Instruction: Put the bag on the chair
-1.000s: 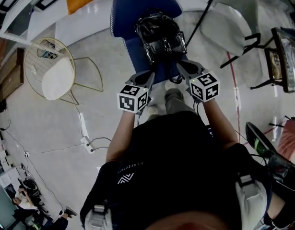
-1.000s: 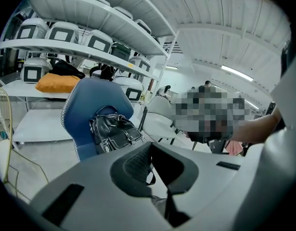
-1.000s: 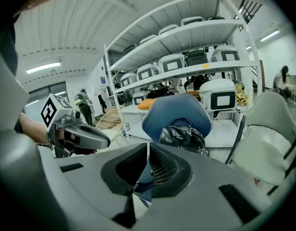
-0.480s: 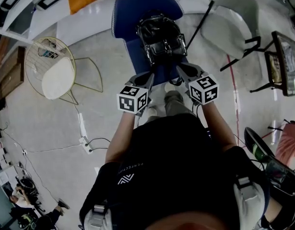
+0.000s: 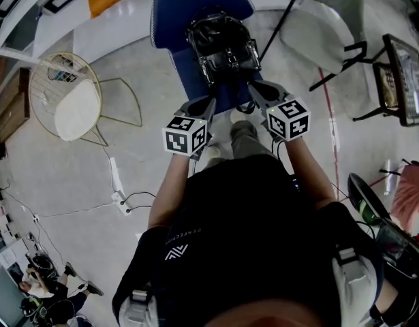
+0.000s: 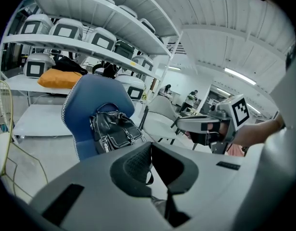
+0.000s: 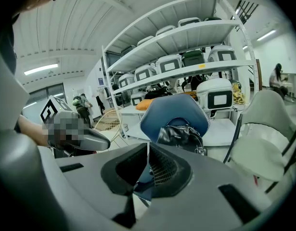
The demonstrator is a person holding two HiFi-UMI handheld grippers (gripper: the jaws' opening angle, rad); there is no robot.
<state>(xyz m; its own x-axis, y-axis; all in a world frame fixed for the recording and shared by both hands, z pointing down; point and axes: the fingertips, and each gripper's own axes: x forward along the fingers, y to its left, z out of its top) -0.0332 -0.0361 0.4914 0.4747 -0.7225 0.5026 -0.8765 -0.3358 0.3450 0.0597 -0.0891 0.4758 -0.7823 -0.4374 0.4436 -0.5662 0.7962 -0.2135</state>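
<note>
Two grippers, both closed with nothing between their jaws: left gripper [image 5: 208, 105] and right gripper [image 5: 254, 91] hover just off the front edge of the blue padded chair [image 5: 195, 5]. The glossy black leather bag [image 5: 223, 41] rests on its seat against the backrest. Risk: a thin dark loop, possibly the strap, hangs near the jaws; if it snags, the bag could be dragged off the seat.
</note>
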